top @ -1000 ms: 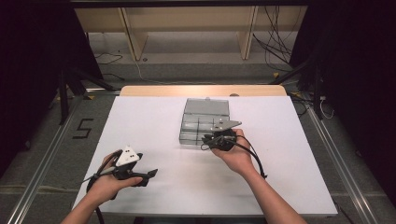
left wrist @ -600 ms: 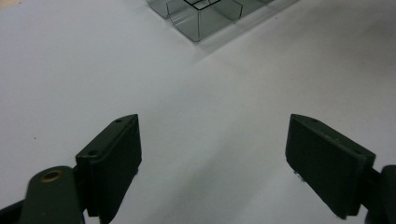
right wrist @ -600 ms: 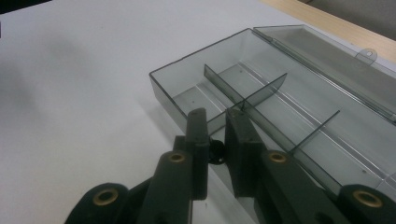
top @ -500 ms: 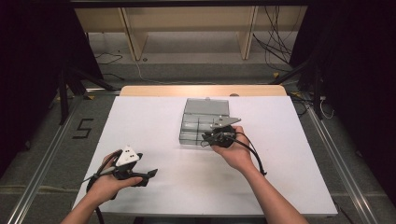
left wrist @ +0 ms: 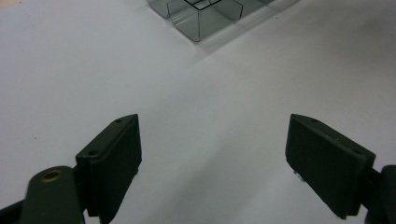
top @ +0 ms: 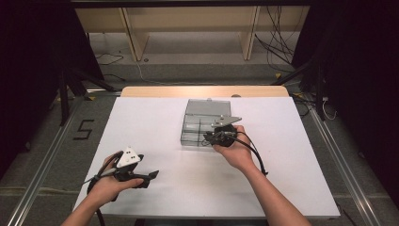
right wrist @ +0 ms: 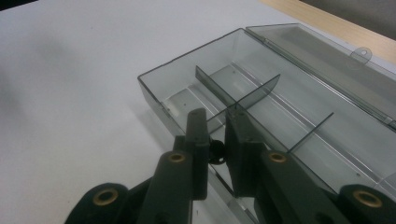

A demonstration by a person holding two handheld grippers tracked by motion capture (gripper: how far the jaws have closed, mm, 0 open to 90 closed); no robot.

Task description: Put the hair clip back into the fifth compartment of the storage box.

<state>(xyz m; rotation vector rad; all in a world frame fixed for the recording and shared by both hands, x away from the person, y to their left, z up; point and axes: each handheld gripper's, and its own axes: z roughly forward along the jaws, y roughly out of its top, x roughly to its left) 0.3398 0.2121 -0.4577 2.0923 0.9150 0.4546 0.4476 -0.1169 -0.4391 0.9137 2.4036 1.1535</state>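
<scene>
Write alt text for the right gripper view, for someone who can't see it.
The right gripper has its two black jaws nearly closed around a thin divider inside an open, smoke-tinted clear plastic organizer box on a white table. The box's hinged lid lies open behind it.

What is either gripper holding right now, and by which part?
The right gripper pinches a divider of the clear plastic box, near its end at the box's near wall. The left gripper is open over the white table, holding nothing.
</scene>
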